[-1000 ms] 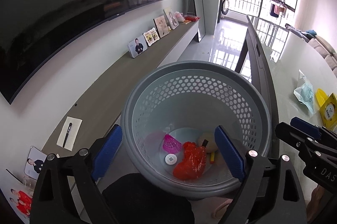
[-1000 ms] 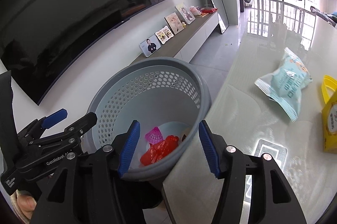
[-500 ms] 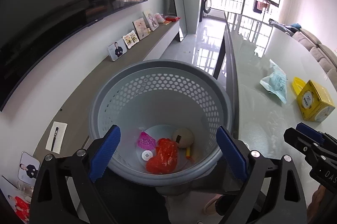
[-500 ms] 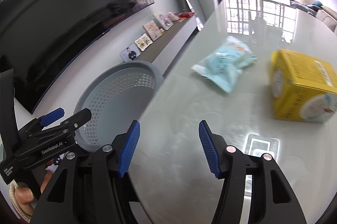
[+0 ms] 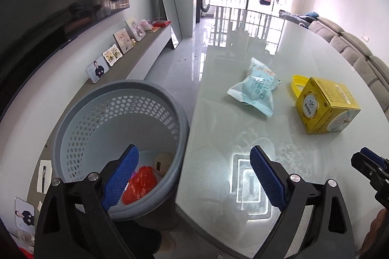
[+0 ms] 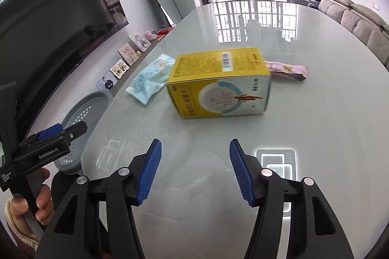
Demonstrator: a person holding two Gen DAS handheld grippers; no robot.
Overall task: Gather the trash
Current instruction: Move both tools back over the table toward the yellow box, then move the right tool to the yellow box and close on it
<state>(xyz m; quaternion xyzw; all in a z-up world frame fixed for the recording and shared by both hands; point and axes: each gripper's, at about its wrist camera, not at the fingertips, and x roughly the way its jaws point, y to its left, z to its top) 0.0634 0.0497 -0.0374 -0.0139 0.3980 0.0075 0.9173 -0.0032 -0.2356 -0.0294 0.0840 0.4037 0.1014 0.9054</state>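
Observation:
A grey perforated basket (image 5: pixel 116 113) stands beside the glossy table's left edge, holding a red wrapper (image 5: pixel 139 187), a tan ball (image 5: pixel 163 161) and other scraps. On the table lie a light blue snack bag (image 5: pixel 255 88), a yellow box (image 5: pixel 325 108) and, seen in the right wrist view, a pink wrapper (image 6: pixel 288 70). My left gripper (image 5: pixel 192 176) hangs open over the basket's rim and the table edge, nothing between its pads. My right gripper (image 6: pixel 194 171) stands open above the table, short of the yellow box (image 6: pixel 218 83), with the snack bag (image 6: pixel 152 76) further left.
The pale glossy table (image 6: pixel 316 125) stretches far to the right. A low TV console (image 5: pixel 136 57) with photo frames runs along the left wall under a large dark screen. A grey sofa (image 5: pixel 357 49) lies behind the table. A hand (image 6: pixel 41 200) holds the left gripper.
Both grippers swung right, away from above the basket toward the table. The basket slid to the left of both views, and the yellow box and snack bag came closer.

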